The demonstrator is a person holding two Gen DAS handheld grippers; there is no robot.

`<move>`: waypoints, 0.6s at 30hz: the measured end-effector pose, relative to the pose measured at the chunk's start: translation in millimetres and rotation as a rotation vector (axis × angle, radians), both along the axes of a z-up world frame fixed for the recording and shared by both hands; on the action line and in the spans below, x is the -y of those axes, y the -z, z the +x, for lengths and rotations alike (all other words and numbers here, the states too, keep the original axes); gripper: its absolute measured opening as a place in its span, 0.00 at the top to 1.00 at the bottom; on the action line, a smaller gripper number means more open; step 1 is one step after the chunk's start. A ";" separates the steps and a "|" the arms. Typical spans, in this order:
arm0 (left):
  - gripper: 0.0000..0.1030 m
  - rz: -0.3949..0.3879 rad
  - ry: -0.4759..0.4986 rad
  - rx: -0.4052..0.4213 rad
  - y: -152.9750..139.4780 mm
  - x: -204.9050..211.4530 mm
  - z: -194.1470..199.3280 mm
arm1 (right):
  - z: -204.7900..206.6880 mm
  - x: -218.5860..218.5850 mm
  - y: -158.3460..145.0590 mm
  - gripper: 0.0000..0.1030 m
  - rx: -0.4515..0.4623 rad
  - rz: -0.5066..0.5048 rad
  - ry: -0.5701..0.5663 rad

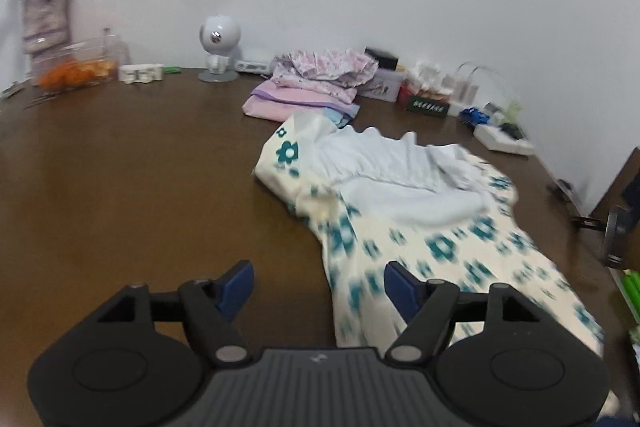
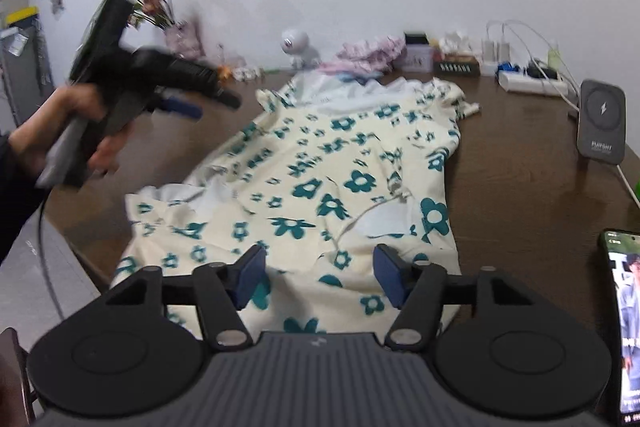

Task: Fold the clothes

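A cream garment with teal flowers [image 1: 436, 247] [image 2: 320, 171] lies spread on the brown table [image 1: 120, 167], with its pale lining turned up at the far end. My left gripper [image 1: 319, 283] hangs open above the garment's left edge; its right finger is over the cloth and nothing is pinched. In the right wrist view, blurred, a hand holds the left gripper [image 2: 188, 109] up at the garment's left side. My right gripper [image 2: 320, 273] is open over the garment's near hem, pads clear of the cloth. A stack of folded pink and lilac clothes [image 1: 312, 83] [image 2: 368, 55] sits at the back.
A lit phone [image 2: 624, 327] lies at the near right, with a charging stand [image 2: 602, 121] and a power strip [image 2: 532, 81] behind it. A round white device [image 1: 219, 39], a flower vase [image 1: 40, 19], a fruit bowl [image 1: 76, 67] and boxes [image 1: 426, 99] line the wall.
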State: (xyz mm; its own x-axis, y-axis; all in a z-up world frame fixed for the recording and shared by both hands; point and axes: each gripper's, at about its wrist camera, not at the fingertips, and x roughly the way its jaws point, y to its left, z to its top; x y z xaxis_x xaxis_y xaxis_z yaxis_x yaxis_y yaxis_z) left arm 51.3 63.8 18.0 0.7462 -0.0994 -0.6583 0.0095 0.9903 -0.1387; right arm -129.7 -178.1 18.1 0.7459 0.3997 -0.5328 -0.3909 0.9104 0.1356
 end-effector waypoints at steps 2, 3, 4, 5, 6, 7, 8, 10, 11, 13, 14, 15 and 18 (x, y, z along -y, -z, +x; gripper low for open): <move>0.31 0.031 -0.015 -0.020 7.4 2.0 29.7 | 12.8 0.0 -0.1 0.56 -0.021 -0.001 0.049; 0.31 0.038 -0.023 -0.031 10.1 3.1 43.0 | 19.1 1.1 -0.9 0.57 -0.030 -0.002 0.081; 0.31 0.032 -0.031 -0.035 12.4 3.2 53.3 | 23.5 2.4 -2.1 0.59 -0.026 -0.004 0.107; 0.31 0.019 -0.029 -0.037 13.7 3.2 63.1 | 27.6 4.2 -3.6 0.59 -0.018 -0.012 0.129; 0.31 0.007 -0.026 -0.039 14.6 2.7 73.3 | 33.9 3.0 -4.5 0.58 -0.009 -0.044 0.152; 0.31 0.005 -0.035 -0.042 15.8 1.8 82.4 | 40.3 1.5 -5.3 0.57 -0.001 -0.078 0.174; 0.34 0.003 -0.043 -0.044 16.9 0.9 91.5 | 48.4 0.0 -3.5 0.56 -0.013 -0.110 0.180; 0.71 0.000 -0.046 -0.049 19.3 -1.6 106.2 | 63.6 -1.4 0.2 0.57 -0.049 -0.150 0.182; 0.92 -0.004 -0.046 -0.049 20.6 -4.6 107.8 | 69.2 -0.8 1.9 0.58 -0.074 -0.147 0.176; 0.91 -0.011 -0.047 -0.048 23.1 -10.9 109.9 | 73.3 -1.5 3.2 0.59 -0.079 -0.169 0.163; 0.92 -0.013 -0.050 -0.035 24.5 -15.9 105.5 | 74.8 -0.8 3.5 0.59 -0.079 -0.176 0.156; 0.92 -0.013 -0.055 -0.024 25.9 -20.9 100.3 | 76.9 0.6 3.4 0.59 -0.084 -0.176 0.148; 0.96 0.014 -0.101 -0.001 28.3 -34.8 72.5 | 87.6 7.1 1.8 0.65 -0.095 -0.195 0.125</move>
